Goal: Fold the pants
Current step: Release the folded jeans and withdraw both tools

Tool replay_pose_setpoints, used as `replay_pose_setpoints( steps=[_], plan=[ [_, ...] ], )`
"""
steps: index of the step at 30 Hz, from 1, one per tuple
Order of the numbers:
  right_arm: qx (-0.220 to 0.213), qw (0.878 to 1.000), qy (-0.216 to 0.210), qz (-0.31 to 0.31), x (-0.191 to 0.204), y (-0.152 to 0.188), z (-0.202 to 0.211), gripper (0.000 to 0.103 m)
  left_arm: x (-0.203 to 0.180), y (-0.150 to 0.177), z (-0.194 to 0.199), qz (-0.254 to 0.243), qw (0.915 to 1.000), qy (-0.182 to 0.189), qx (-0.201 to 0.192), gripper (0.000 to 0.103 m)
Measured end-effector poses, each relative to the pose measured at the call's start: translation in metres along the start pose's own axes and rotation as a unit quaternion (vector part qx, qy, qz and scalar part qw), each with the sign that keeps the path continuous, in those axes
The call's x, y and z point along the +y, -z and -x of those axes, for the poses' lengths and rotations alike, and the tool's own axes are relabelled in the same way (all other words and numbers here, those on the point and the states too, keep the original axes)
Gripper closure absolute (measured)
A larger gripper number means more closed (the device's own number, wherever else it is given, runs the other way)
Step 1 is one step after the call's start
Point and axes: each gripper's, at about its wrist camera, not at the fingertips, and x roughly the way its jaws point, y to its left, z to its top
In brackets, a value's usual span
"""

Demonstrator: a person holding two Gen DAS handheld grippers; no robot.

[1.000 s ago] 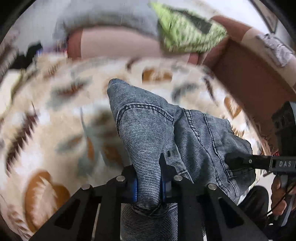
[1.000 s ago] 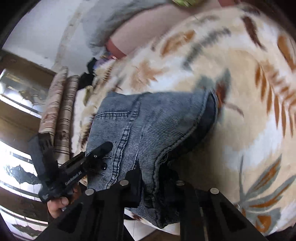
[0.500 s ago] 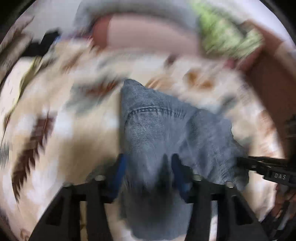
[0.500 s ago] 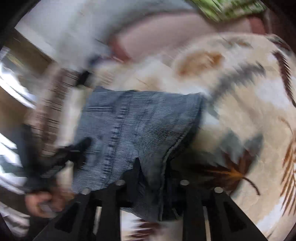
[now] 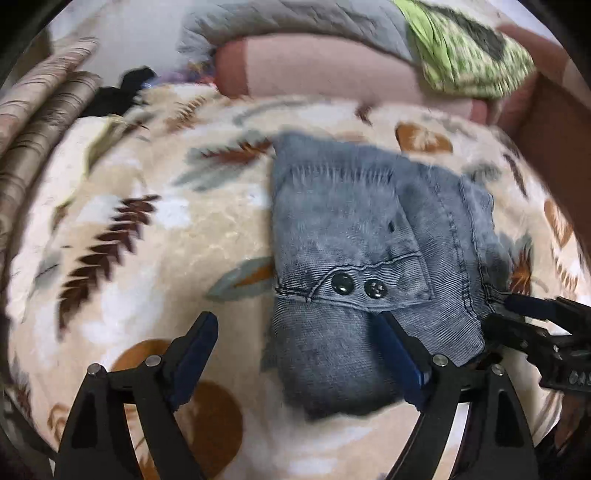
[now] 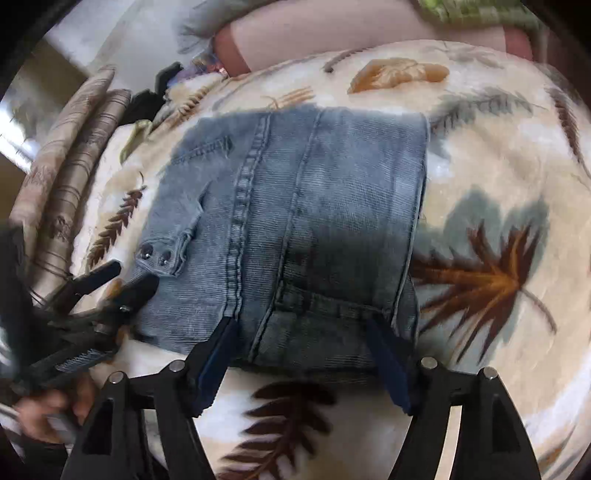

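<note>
The blue denim pants point(image 5: 354, 258) lie folded into a compact rectangle on the leaf-patterned blanket point(image 5: 147, 236); they also show in the right wrist view point(image 6: 295, 229). Two dark buttons point(image 5: 358, 286) face up near the front edge. My left gripper point(image 5: 295, 332) is open, its jaws spread over the near left corner of the pants, holding nothing. My right gripper point(image 6: 303, 339) is open, its jaws straddling the near right edge of the pants, empty. The right gripper also shows at the right of the left wrist view point(image 5: 535, 325), and the left gripper at the left of the right wrist view point(image 6: 122, 280).
A pink bolster point(image 5: 325, 70), a grey quilt point(image 5: 295, 18) and a green patterned cloth point(image 5: 465, 55) lie at the back. Striped curtain fabric point(image 5: 33, 122) hangs at the left. A brown wooden bed frame point(image 5: 554, 122) stands at the right.
Both grippers have let go of the denim and opened. The raised fold has dropped flat onto the pants. Both grippers have drawn back toward the near edge.
</note>
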Motion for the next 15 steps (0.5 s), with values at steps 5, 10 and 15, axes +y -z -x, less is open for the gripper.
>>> replay_pose_setpoints(
  steps=[5, 10, 15],
  plan=[
    [-0.069, 0.993, 0.068, 0.063, 0.021, 0.003, 0.073, 0.003, -0.015, 0.001, 0.066, -0.028, 0.9965, -0.021, -0.076, 0.015],
    [-0.090, 0.985, 0.127, 0.074, 0.019, 0.016, 0.119, 0.000, -0.032, 0.004, 0.098, -0.007, 0.9950, 0.000, -0.100, 0.003],
    [-0.086, 0.984, 0.136, 0.071, 0.012, 0.030, 0.137, 0.000, -0.048, 0.005, 0.102, -0.003, 0.9962, -0.009, -0.086, 0.003]
  ],
)
